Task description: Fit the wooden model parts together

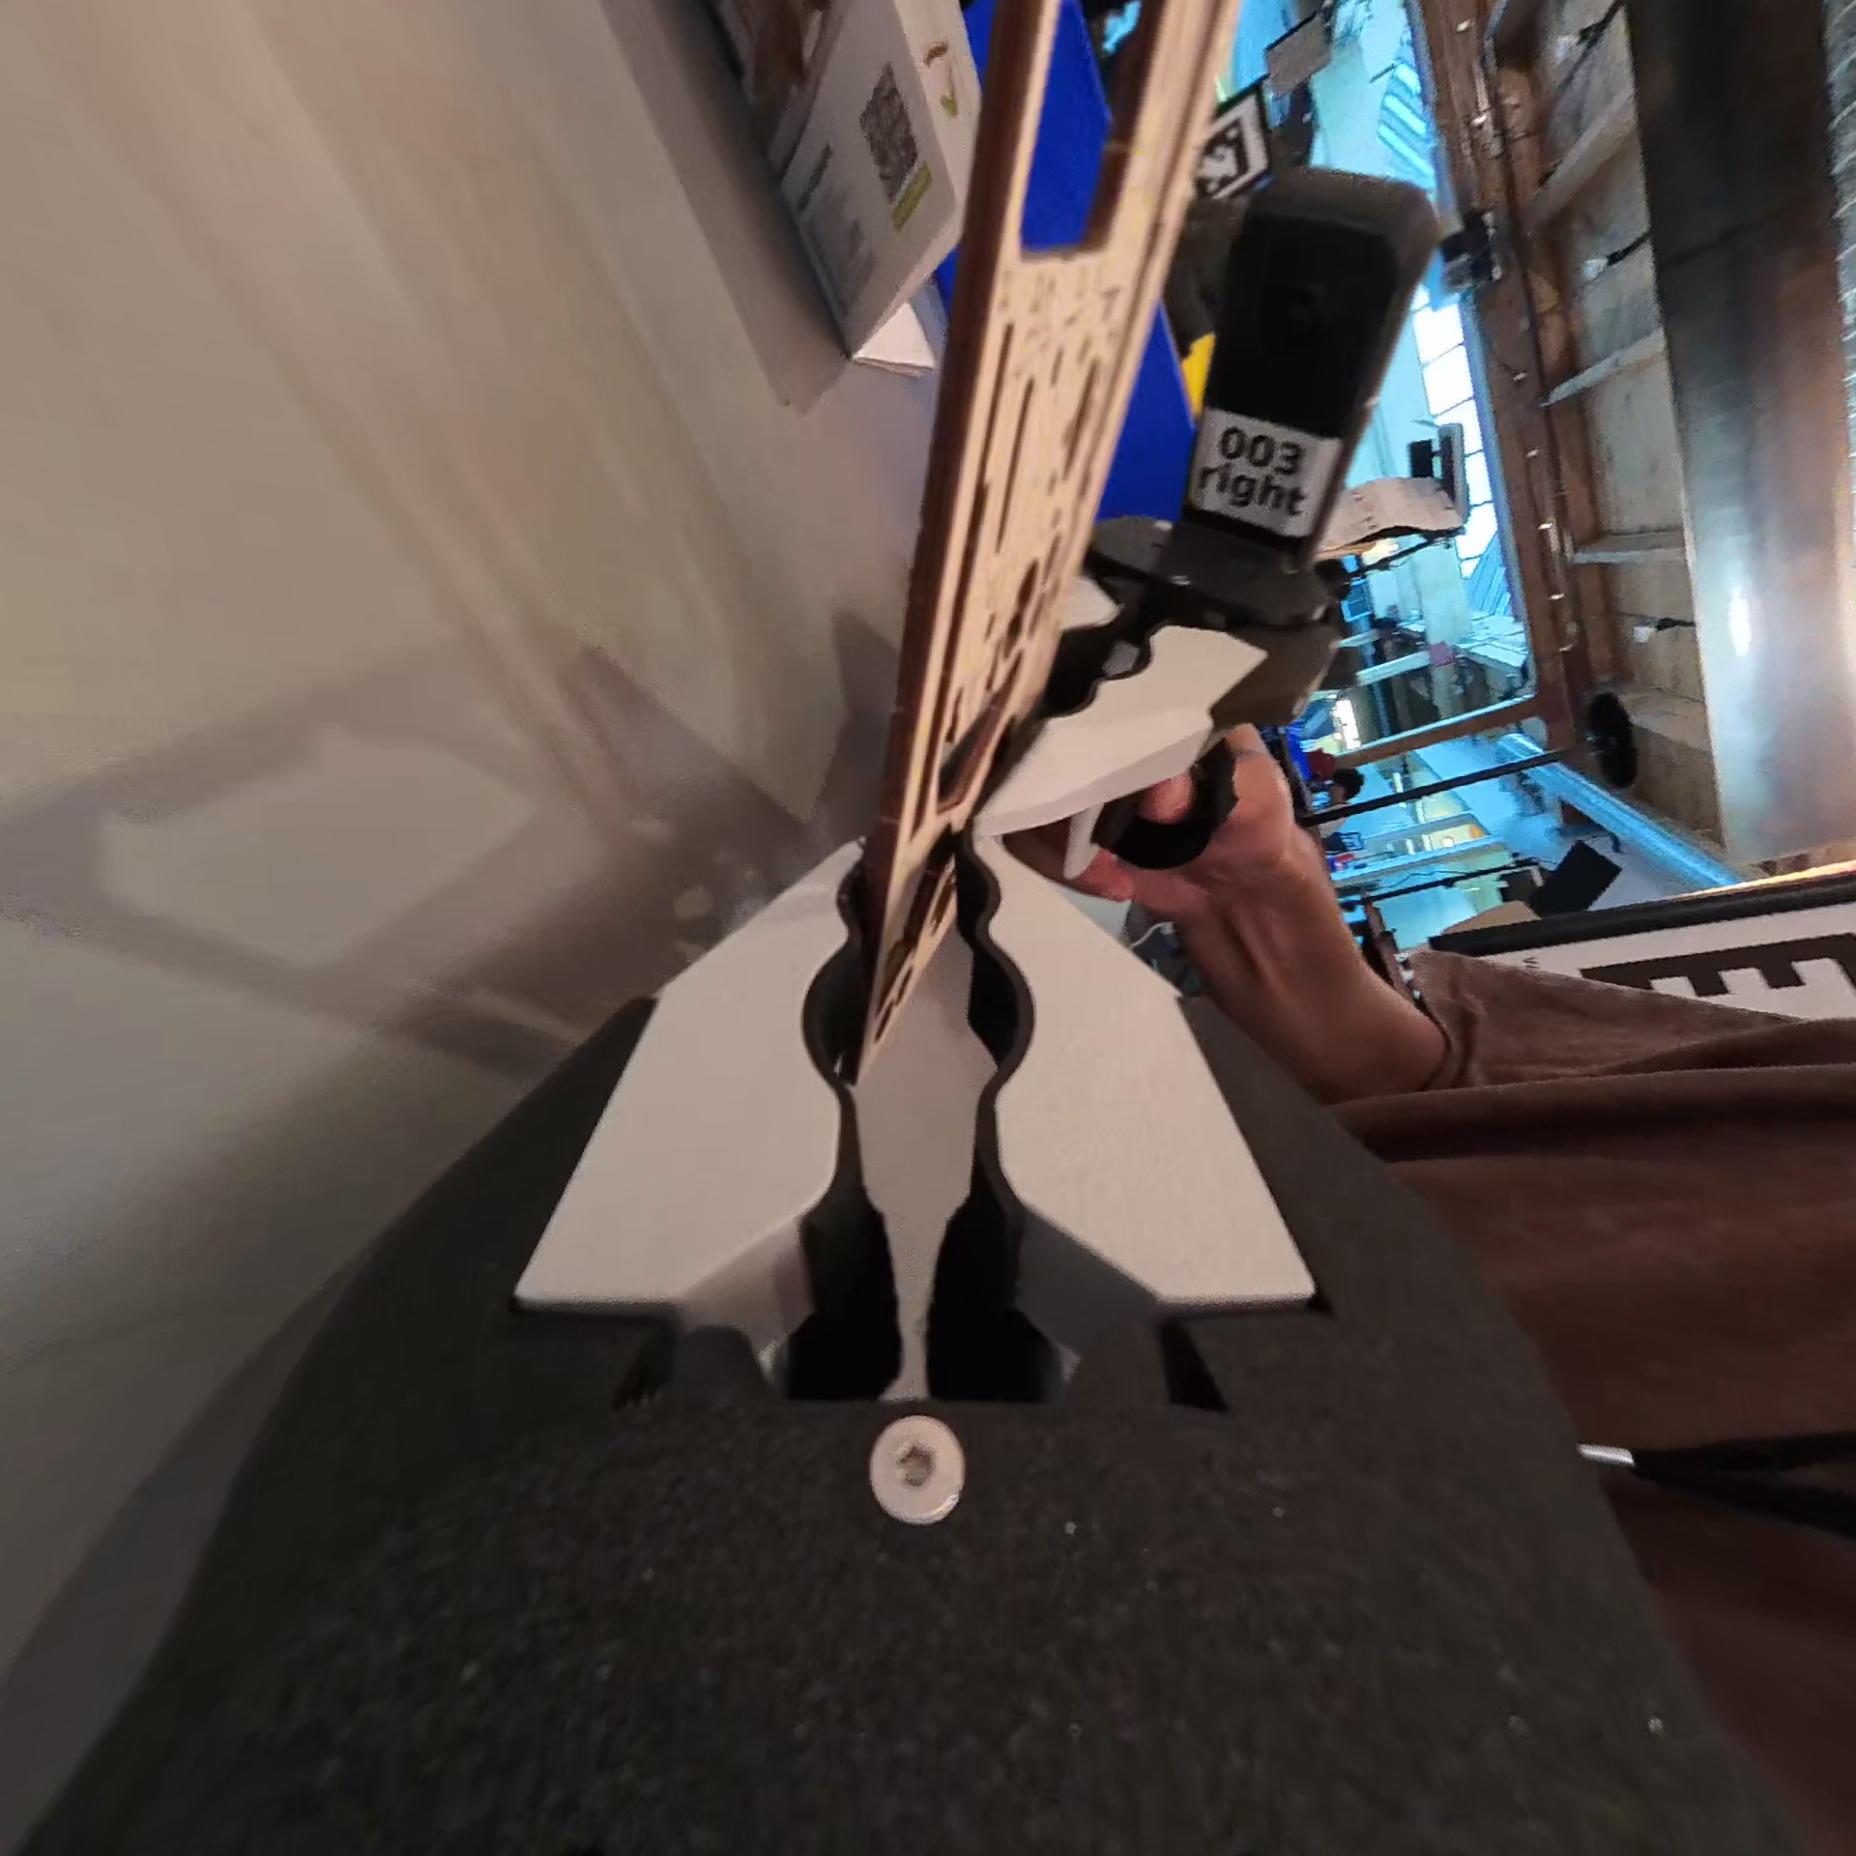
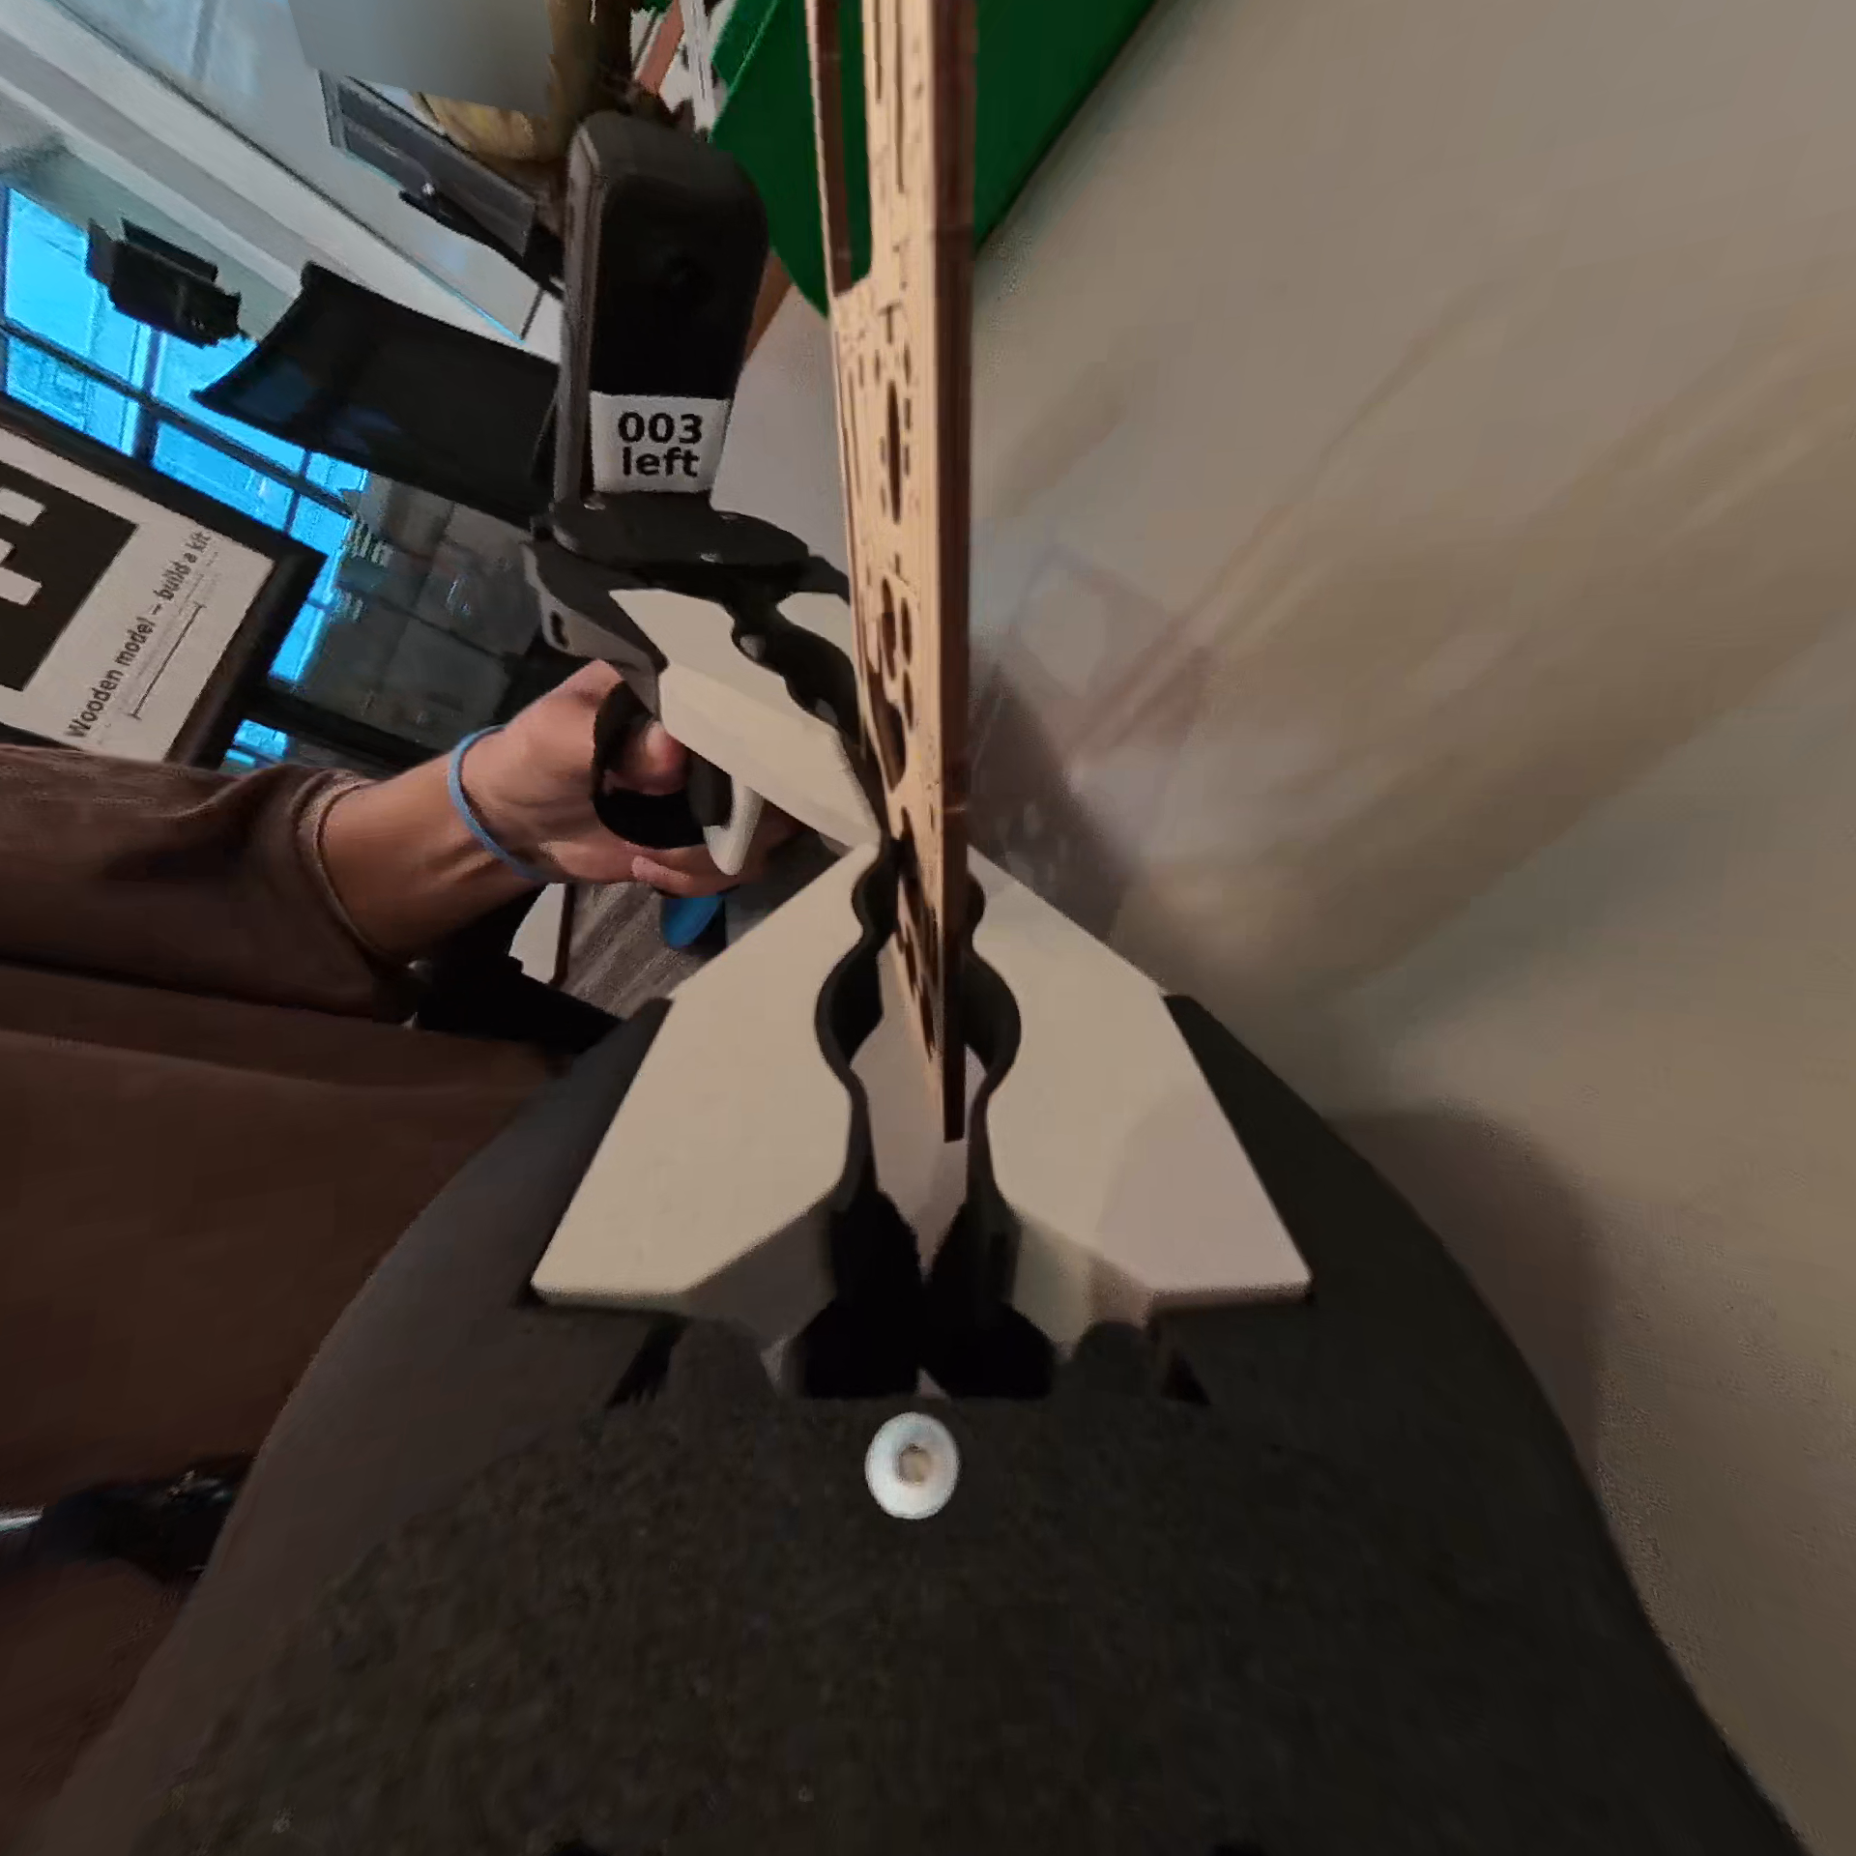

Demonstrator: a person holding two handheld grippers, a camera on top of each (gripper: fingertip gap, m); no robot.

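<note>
between both tools, wooden sheet, labelled cameras

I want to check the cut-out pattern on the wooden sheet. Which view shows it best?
The left wrist view: the wooden sheet turns more of its flat face to the camera, so the cut-outs show, though blurred. The right wrist view sees the sheet nearly edge-on, a narrow strip. Both grippers clamp it.

Beside the wooden sheet, a black camera has a white label with writing. Past the sheet, a white box shows a square code. A framed sign also carries writing.
</note>
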